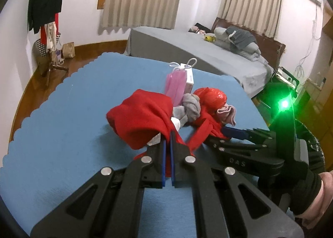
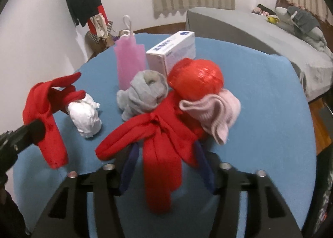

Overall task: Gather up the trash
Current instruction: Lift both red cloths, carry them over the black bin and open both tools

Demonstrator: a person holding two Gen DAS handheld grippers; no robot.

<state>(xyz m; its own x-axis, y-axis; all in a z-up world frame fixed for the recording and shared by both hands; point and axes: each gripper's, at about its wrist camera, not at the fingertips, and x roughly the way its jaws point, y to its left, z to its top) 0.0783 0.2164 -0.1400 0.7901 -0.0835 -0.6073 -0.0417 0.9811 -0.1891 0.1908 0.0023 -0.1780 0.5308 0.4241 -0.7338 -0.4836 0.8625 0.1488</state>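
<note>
1. A blue tabletop (image 2: 260, 96) is seen; a grey bed (image 1: 187, 48) lies at 12 o'clock.
2. The left gripper (image 1: 167, 140) fingers are closed on a red cloth (image 1: 141, 117).
3. The right gripper (image 2: 166, 167) fingers are spread around a second red cloth (image 2: 162, 154), at 6 o'clock of the trash pile.

The red cloth (image 1: 141, 117) covers the tips of the left jaws, and most of the white wad (image 1: 177, 123) beyond them is hidden behind it. Print on the white box (image 2: 172, 50), far ahead of the right jaws, is too blurred to read — the surface (image 2: 260, 92) is cut off at the picture's lower edge.
</note>
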